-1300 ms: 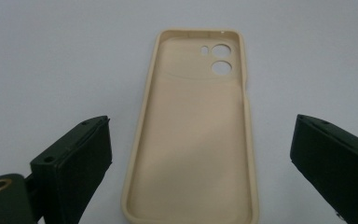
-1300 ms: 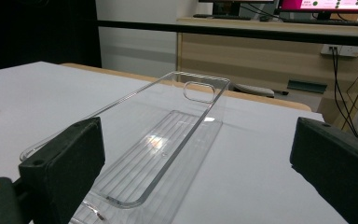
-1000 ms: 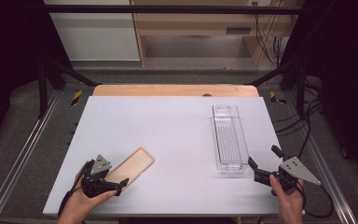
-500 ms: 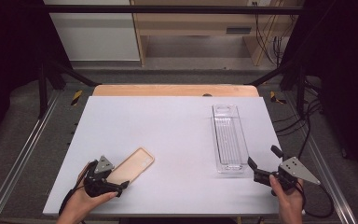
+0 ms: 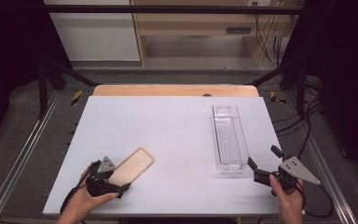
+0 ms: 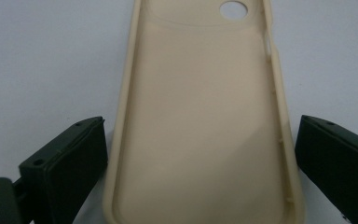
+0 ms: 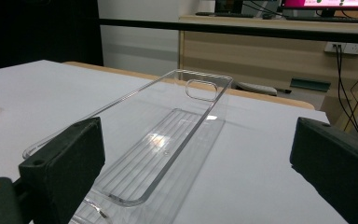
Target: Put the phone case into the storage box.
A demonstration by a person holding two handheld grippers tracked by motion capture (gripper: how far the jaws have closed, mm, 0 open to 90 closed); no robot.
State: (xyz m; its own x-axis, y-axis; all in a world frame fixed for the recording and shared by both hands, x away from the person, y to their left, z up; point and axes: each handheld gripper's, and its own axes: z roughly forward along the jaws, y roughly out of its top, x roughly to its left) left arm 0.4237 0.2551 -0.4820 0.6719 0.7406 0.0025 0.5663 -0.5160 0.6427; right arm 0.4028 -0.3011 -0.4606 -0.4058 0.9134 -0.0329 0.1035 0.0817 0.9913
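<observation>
A person sits at the near edge of a white table (image 5: 177,126) and holds a claw in each hand. The left claw (image 5: 114,181) is close to the near left corner of the table. It is open wide, with one black jaw on each side of a tan phone case (image 5: 131,165). In the left gripper view the phone case (image 6: 200,116) lies flat on the table with its hollow side up, and its near end sits between the two jaws. There is a thin gap on each side, so the jaws are just beside the case and are not squeezing it. A round hole is at the far end of the case. The case lies slanted, with its far end pointing toward the middle of the table. The right claw (image 5: 263,163) is near the near right corner of the table. It is open wide too and holds nothing. It points at the near end of a long clear tray (image 5: 228,137), and is just beside it. The tray lies on the right side of the table and runs from the near edge toward the far edge. In the right gripper view the tray (image 7: 168,140) is empty, has a ribbed floor, and has a handle hole in its far wall.
</observation>
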